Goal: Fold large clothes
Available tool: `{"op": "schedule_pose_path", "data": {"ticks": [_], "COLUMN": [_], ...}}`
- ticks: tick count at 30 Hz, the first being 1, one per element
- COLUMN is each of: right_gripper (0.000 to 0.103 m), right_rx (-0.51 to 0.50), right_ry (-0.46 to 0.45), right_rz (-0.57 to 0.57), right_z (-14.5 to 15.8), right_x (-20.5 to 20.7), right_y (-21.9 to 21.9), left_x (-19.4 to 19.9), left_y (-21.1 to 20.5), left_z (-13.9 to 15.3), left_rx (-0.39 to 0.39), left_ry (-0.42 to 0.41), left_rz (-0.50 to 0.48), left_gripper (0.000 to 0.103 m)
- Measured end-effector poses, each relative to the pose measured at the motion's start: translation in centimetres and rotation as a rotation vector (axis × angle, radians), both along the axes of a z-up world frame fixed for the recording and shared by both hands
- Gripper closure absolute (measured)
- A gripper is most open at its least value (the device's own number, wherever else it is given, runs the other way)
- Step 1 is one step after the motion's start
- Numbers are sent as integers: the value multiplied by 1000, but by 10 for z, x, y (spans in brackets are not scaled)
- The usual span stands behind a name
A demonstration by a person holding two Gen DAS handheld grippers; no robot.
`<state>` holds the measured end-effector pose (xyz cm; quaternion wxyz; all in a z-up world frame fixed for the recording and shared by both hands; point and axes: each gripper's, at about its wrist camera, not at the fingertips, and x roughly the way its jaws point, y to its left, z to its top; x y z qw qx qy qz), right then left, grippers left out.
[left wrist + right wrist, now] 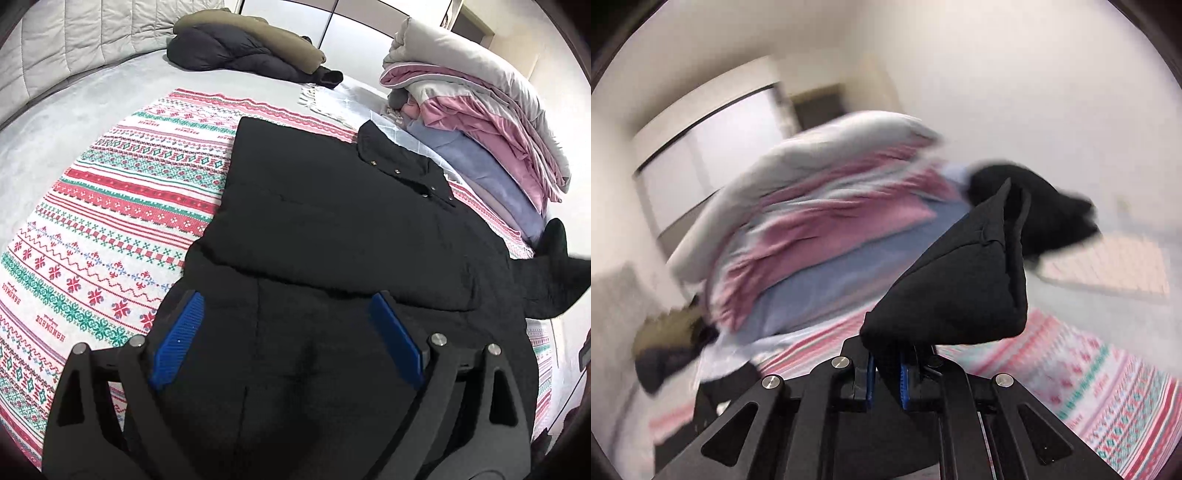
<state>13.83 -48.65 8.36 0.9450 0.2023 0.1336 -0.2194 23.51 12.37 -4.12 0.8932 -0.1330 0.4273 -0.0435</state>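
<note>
A large black padded jacket [332, 221] lies flat on a patterned red, green and white blanket [110, 229] on the bed, snap-button placket toward the far right. My left gripper [288, 306] hovers open just above the jacket's near part, its blue pads [177, 339] wide apart and empty. My right gripper [885, 363] is shut on a bunched fold of the black jacket [960, 288] and holds it lifted above the blanket [1089, 387]. That lifted part also shows at the right edge of the left wrist view [557, 273]. The right wrist view is motion-blurred.
A stack of folded grey, pink and blue bedding [480, 122] stands at the bed's far right, also in the right wrist view [820, 221]. A dark puffer and an olive garment [251, 48] lie at the head of the bed by the quilted headboard [74, 48].
</note>
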Motion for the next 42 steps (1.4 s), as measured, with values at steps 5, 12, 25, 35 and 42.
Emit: {"op": "schedule_pose_path", "data": {"ticks": [5,12,25,35,42], "right_gripper": [94,90,31,31,31], "right_rx": [-194,-305,126,227,272], "right_ry": [31,189,478,445,419], "right_rz": [215,511,764,544,493], "right_z": [15,-43,-156,-148,-161], "right_x": [36,86,91,29,32], "right_y": [113,262,288,202,179], "left_x": [0,2,0,68,85], "left_y": [0,-2,-35,-147,-173], "left_z": [-1,-6,4,-12,-30], "left_rx": [3,0,-10,-133,-283], "left_ry": [2,17,-13,76,71], "left_rz": [-10,-23,-146,-374,-339], "left_gripper": [11,11,11,25,91]}}
